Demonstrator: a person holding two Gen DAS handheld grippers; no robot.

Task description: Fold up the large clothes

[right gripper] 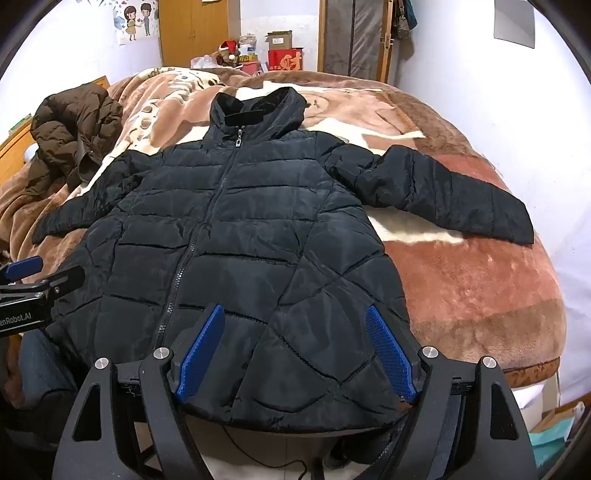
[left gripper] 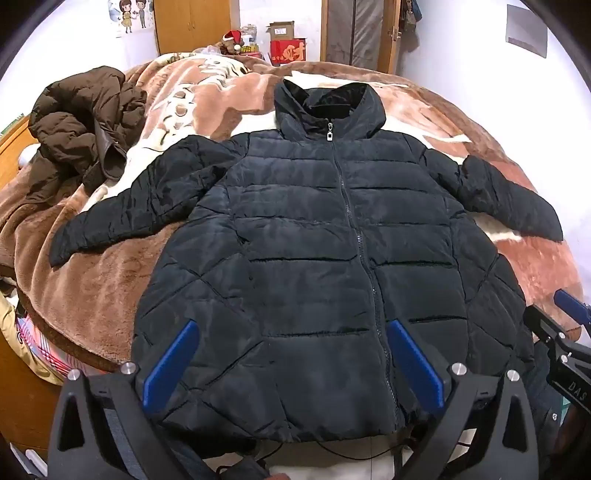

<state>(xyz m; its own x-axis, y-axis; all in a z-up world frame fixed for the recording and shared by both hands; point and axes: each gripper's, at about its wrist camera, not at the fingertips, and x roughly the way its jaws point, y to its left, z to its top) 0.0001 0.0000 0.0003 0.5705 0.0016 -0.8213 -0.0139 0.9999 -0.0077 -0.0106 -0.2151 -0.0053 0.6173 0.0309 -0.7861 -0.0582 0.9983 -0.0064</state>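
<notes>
A black quilted puffer jacket lies face up and zipped on the bed, collar at the far end, both sleeves spread out to the sides. My left gripper hovers open over the hem's left half, its blue pads wide apart with nothing between them. My right gripper stands open above the hem's right half, blue pads apart and clear of the fabric. Each gripper shows at the edge of the other's view: the right gripper and the left gripper.
A brown fleece blanket covers the bed. A crumpled brown coat lies at the far left. Boxes and a wooden wardrobe stand behind the bed. A cable hangs below the hem.
</notes>
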